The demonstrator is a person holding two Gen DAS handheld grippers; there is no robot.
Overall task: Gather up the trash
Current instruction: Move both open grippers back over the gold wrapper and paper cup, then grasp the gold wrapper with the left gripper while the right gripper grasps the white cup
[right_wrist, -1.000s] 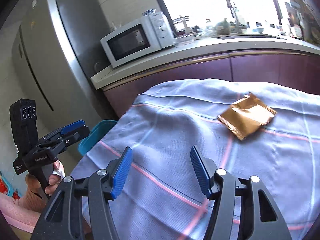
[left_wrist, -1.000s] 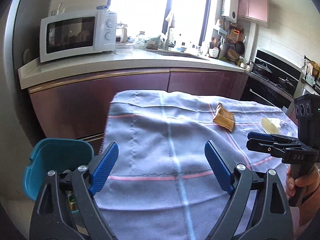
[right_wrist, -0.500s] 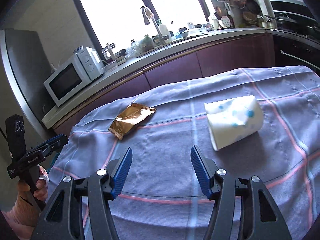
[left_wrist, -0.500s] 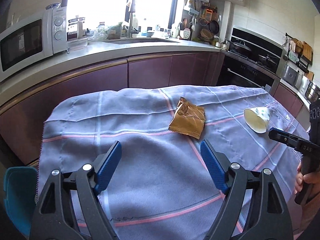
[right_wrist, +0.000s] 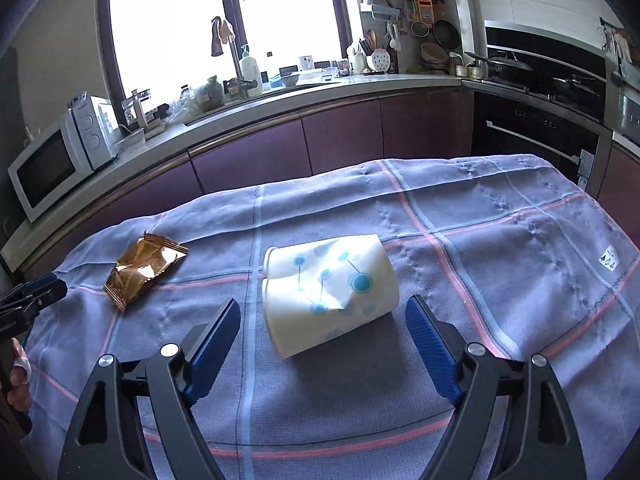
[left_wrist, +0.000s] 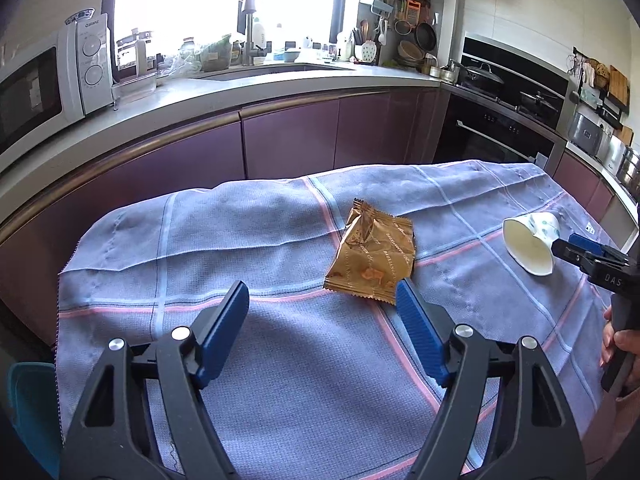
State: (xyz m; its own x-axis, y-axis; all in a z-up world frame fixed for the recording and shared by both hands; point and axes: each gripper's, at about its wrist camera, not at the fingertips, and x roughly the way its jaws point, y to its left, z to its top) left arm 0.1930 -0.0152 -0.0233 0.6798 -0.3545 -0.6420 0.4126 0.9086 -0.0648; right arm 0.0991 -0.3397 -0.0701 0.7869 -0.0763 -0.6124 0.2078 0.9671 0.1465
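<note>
**Both tools swung off the bin side and onto the trash**

Since 1 s ago both views have panned right: the blue bin filled the lower left of the left wrist view, now only a sliver of it shows at the edge, and the fridge is gone from the right wrist view. Each tool now faces its own piece, so the approach looks about done and grasping is next, I'd judge. Nothing collected yet.

L to R:

- Left tool: spread wide, empty, low over the bench cloth. Its right pad sits just beside the near corner of the gold wrapper; contact can't be told.
- Wrapper: flat foil sachet, crinkled, shiny, crimped ends, lying flat on the cloth. Thin, so prob. hard to pinch w/o catching fabric.
- Right tool: also spread, empty, with the paper cup just ahead, betw. the pads, not touching.
- Cup: white w/ blue dot print, on its side, wall dented, mouth toward the left tool. Light, crushable, may roll.
- Cloth: woven lilac check w/ pink and pale blue lines, soft, wrinkled, draped over the bench edges.
</note>
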